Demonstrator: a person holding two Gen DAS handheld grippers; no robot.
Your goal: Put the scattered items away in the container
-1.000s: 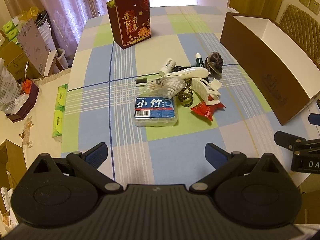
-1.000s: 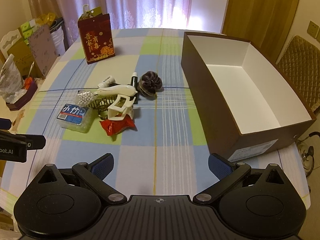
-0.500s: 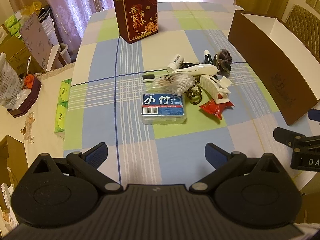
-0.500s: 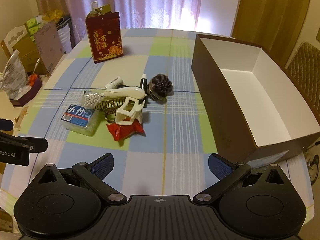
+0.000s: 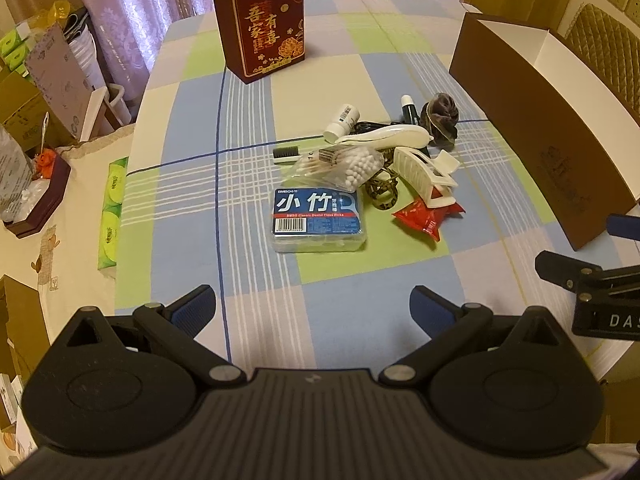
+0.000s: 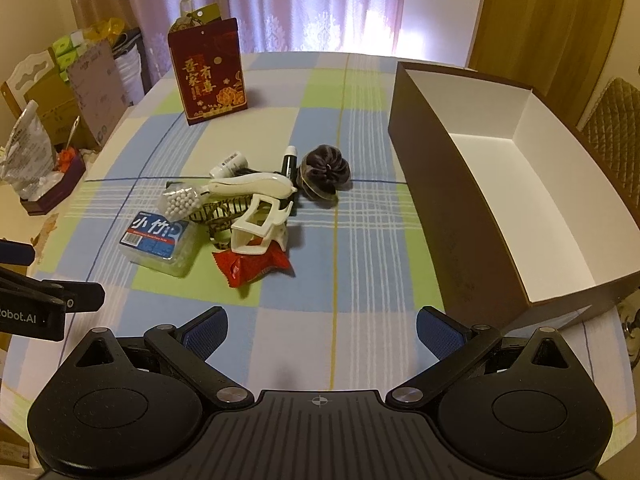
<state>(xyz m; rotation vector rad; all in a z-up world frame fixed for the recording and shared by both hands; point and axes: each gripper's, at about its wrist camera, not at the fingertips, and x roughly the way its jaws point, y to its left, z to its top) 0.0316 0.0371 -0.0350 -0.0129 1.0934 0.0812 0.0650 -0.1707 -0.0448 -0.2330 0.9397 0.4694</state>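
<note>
The checked tablecloth [image 6: 360,344] fills most of both views. At the right of the right wrist view stands the brown box [image 6: 452,208], white inside and with nothing in it. A red gift bag [image 6: 208,80] stands upright at upper centre. The scattered items lie in one heap left of centre, well apart from the box: a floss pick box [image 5: 318,220] with blue label, a white hair claw [image 5: 426,174] resting on a red snack packet [image 5: 428,218], a bag of cotton swabs [image 5: 340,164], a dark scrunchie [image 6: 325,170] and a small white bottle [image 5: 342,120].

The left gripper [image 5: 312,306] and the right gripper [image 6: 320,326] both hover low in frame, jaws spread wide and holding nothing. Nothing looks packed yet; this appears to be the approach to the first pick. The next move likely calls for lowering one gripper over an outlying item, such as the snack packet, and closing on it.
</note>
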